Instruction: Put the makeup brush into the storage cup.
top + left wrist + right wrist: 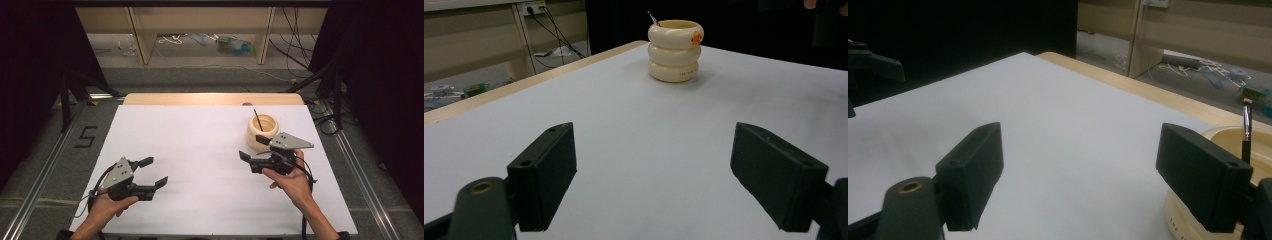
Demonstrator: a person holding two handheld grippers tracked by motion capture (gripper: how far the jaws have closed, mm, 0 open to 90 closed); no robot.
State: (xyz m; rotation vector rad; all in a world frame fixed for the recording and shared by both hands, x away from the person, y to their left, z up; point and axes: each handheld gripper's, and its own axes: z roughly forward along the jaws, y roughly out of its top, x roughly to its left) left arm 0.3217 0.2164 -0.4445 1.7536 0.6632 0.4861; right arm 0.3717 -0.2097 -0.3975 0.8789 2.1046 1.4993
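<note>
Two hand-held black two-jaw grippers are in service above the white table sheet (200, 150), and neither carries anything. Nearest the person, at about seven o'clock on the sheet in the high view, the left gripper (156, 172) is held with its jaws spread wide and nothing between them; the left gripper view confirms bare white surface between the two black pads (546, 175). At about four o'clock, the right gripper (253, 148) is likewise spread wide and empty, its jaws pointing toward nine o'clock, its body just beside the item under work.

Assessment of progress: no grasp is made and no contact with the item is visible, so the handling appears to be at its approach stage, with the gripping and any removal or placing left to do.

Item under work: a cream-coloured holder shaped like three stacked rounded rings (262, 131), apparently plastic or ceramic, standing upright at about two o'clock on the sheet, near the far edge. It bears a small orange mark (696, 36) near its rim and faint lettering on the bottom ring, too small to read. A thin black brush with a metal ferrule (1246, 131) stands inside it, leaning toward eleven o'clock, its tip above the rim.

Beyond the sheet runs the pale wooden table edge (210, 98), then floor with loose cables (295, 55).
</note>
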